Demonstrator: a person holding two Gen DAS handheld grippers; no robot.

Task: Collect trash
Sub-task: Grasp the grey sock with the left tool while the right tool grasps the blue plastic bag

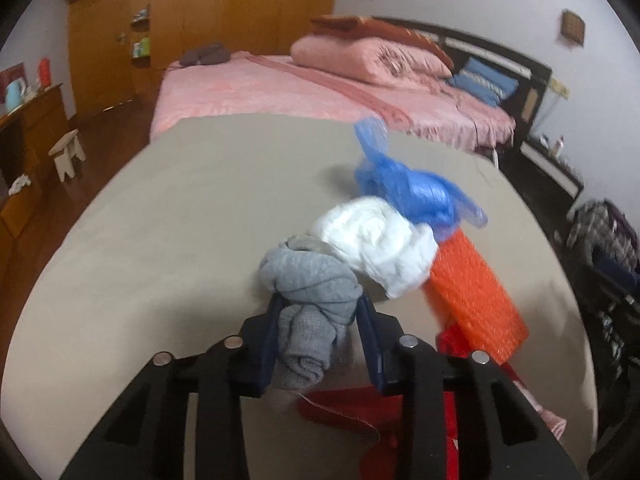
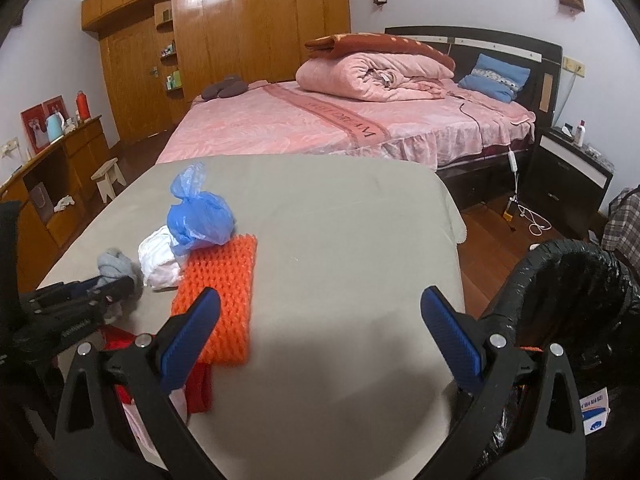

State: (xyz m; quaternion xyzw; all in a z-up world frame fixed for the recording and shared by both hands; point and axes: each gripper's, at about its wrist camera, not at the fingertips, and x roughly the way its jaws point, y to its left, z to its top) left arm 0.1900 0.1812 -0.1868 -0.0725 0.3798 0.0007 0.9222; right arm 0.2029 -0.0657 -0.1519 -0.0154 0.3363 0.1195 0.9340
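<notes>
My left gripper (image 1: 318,308) is shut on a grey wad of cloth (image 1: 310,280) on the beige table (image 1: 160,220); it also shows at the left of the right wrist view (image 2: 116,266). Beside it lie a crumpled white wad (image 1: 376,240), a knotted blue plastic bag (image 1: 408,188) and an orange foam net sleeve (image 1: 476,292). My right gripper (image 2: 320,312) is open and empty above the table's near edge, just right of the orange sleeve (image 2: 220,292). The white wad (image 2: 160,258) and blue bag (image 2: 200,216) lie beyond. A black-lined trash bin (image 2: 580,280) stands to the right.
Red cloth (image 1: 384,412) hangs off the table's near edge. A pink bed (image 2: 320,120) lies behind the table, a dark nightstand (image 2: 568,172) to its right, wooden cabinets (image 2: 60,168) and a small stool (image 2: 108,178) to the left.
</notes>
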